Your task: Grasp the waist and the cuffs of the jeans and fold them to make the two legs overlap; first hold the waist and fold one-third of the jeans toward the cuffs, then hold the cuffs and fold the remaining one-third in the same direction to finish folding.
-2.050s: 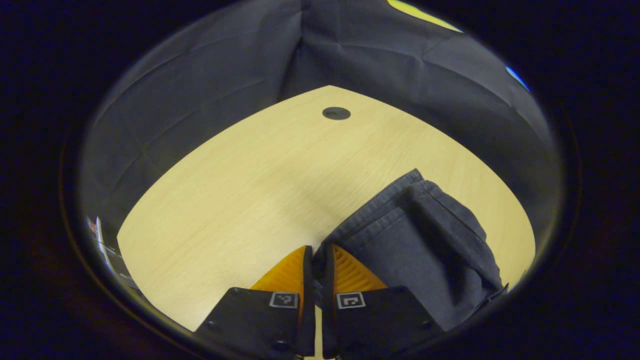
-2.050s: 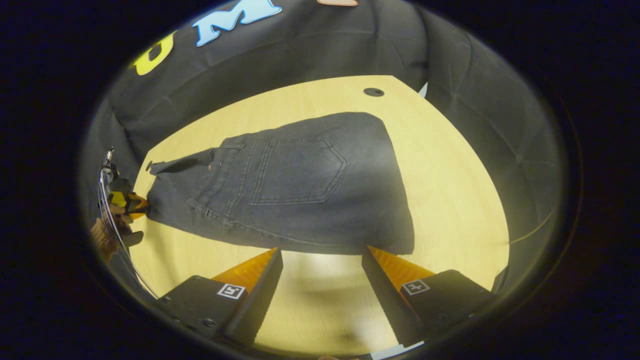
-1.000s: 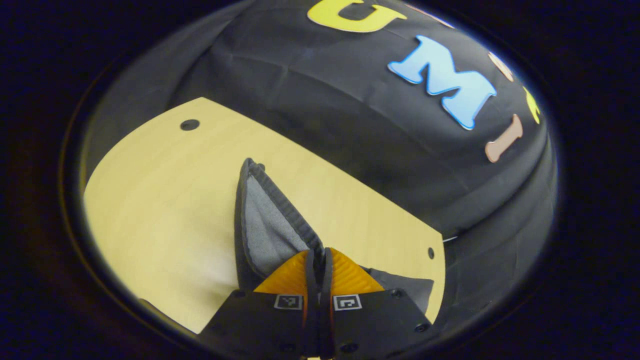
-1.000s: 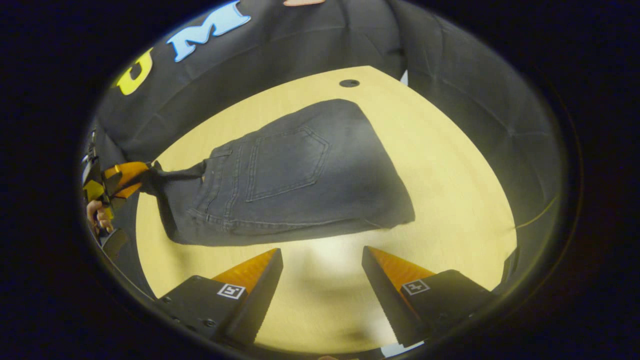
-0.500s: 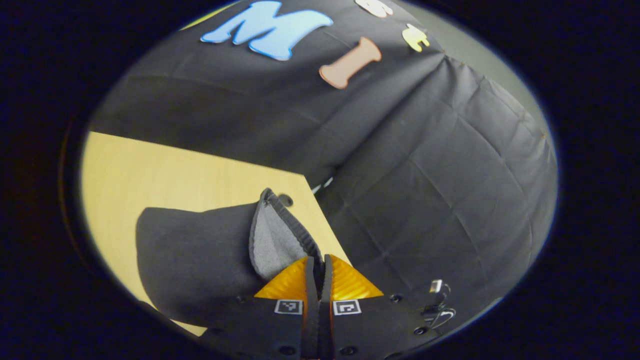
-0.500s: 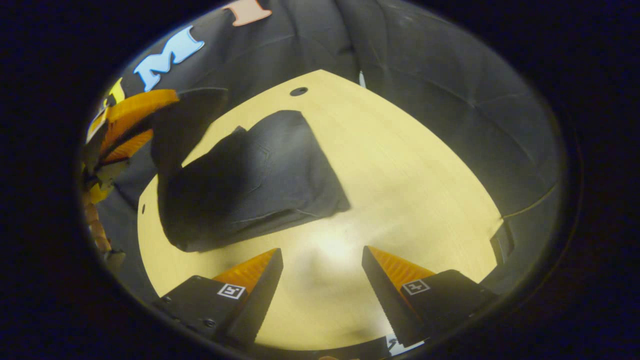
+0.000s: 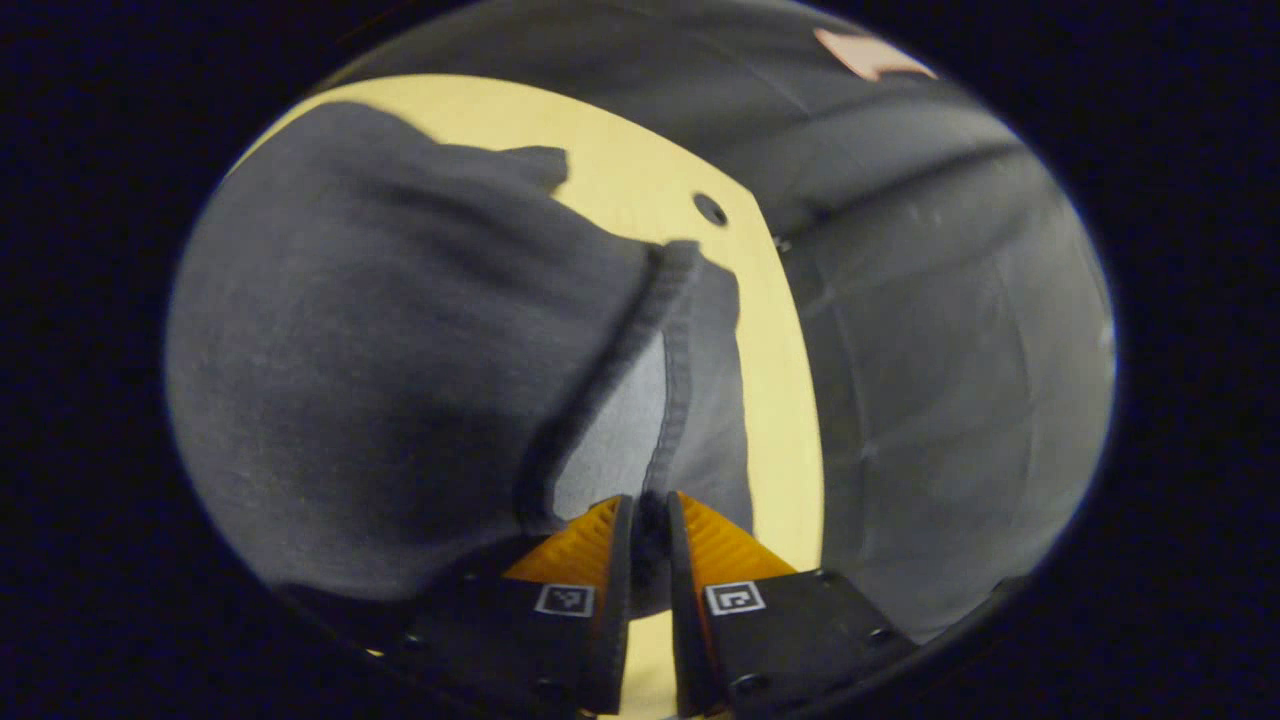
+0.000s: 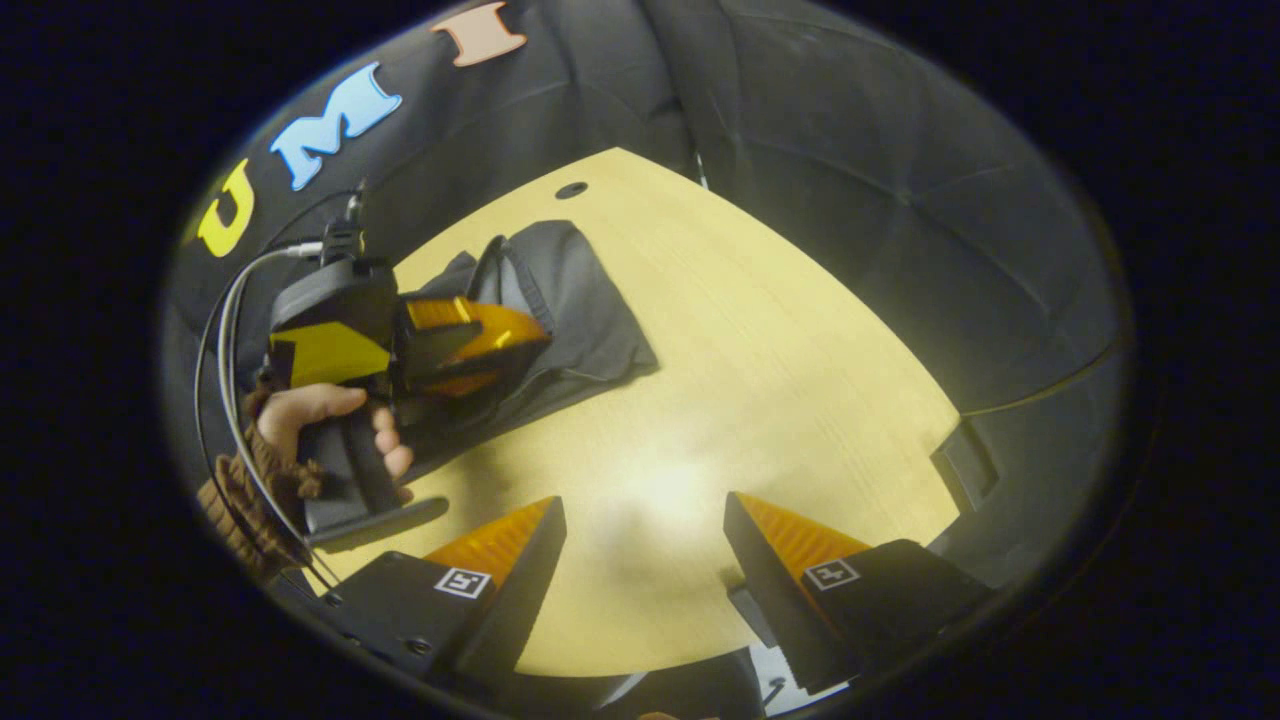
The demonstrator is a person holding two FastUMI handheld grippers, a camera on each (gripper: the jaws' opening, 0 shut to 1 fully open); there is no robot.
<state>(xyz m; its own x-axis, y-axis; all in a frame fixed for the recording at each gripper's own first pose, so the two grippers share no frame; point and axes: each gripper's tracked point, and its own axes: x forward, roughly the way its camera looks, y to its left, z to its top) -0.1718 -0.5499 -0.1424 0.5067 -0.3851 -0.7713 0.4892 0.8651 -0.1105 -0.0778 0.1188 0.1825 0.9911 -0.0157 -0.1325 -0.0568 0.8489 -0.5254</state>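
Observation:
The dark grey jeans (image 7: 380,350) lie as a thick folded bundle on the wooden table (image 7: 625,170). My left gripper (image 7: 646,520) is shut on a hemmed cuff edge, whose paler inside faces me. In the right gripper view the same jeans (image 8: 585,290) rest near the table's far left corner. There the left gripper (image 8: 535,348), held by a hand (image 8: 310,410), hovers low over the bundle. My right gripper (image 8: 642,510) stands open above bare table (image 8: 780,360), well short of the jeans and holding nothing.
A round cable hole (image 8: 571,189) sits by the far corner of the table, also seen as the hole (image 7: 710,208) just beyond the jeans. A cable (image 8: 225,330) loops from the left gripper. The table edge runs close on the jeans' right side.
The left gripper has carried the cuff from the far left across and down over the rest of the jeans, which now form a shorter bundle. The right gripper stayed open.

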